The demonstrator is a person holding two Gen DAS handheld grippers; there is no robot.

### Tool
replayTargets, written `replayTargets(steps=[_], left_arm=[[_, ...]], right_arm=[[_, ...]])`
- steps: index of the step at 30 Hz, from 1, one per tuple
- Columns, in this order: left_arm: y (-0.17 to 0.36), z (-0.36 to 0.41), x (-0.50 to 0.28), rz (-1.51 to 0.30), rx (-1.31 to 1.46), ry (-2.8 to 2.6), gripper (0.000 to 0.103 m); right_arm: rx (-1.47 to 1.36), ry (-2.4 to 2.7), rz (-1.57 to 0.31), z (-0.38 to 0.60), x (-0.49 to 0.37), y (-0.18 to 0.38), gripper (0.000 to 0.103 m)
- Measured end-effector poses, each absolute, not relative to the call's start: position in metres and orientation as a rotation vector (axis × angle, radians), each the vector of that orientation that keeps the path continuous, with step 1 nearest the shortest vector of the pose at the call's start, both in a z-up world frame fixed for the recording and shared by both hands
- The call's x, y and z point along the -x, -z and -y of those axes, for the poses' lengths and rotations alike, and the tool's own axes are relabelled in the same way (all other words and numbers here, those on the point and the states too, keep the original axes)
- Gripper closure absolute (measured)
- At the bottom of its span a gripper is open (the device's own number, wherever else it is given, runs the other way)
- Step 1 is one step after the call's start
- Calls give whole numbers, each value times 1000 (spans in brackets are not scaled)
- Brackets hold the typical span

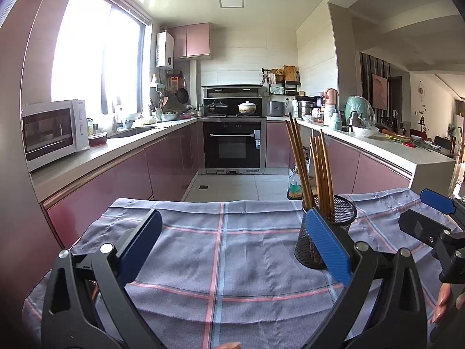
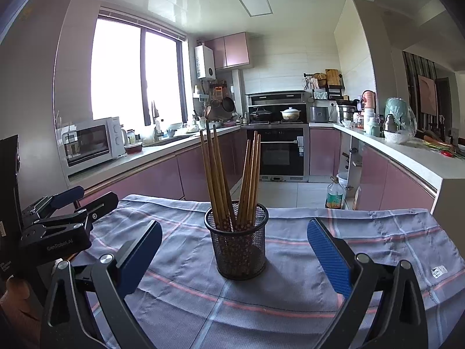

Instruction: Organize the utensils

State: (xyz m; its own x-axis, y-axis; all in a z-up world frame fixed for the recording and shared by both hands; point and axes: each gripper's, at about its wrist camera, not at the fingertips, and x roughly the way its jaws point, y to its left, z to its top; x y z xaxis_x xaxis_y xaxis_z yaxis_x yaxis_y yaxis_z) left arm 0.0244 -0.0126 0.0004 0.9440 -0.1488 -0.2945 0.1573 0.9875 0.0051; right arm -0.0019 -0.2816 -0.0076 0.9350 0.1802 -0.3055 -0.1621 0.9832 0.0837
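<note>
Both grippers, left (image 1: 232, 250) and right (image 2: 234, 250), hang spread wide and empty. We judge sorting finished: chopsticks (image 2: 229, 180) stand inside the mesh holder (image 2: 237, 247), mid-table on the cloth (image 2: 377, 232).

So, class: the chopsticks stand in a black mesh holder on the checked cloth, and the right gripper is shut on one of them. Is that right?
Not quite. The right gripper is open and holds nothing, as the right wrist view shows. The rest stands: the chopsticks stand in the black mesh holder on the checked cloth.
</note>
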Motion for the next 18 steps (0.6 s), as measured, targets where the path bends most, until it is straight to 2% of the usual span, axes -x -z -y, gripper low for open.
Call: replayTargets(steps=[18], left_arm=[[2,13,-27,-306,-26,164,5]], right_arm=[[-65,-180,-320,281,1,8,6]])
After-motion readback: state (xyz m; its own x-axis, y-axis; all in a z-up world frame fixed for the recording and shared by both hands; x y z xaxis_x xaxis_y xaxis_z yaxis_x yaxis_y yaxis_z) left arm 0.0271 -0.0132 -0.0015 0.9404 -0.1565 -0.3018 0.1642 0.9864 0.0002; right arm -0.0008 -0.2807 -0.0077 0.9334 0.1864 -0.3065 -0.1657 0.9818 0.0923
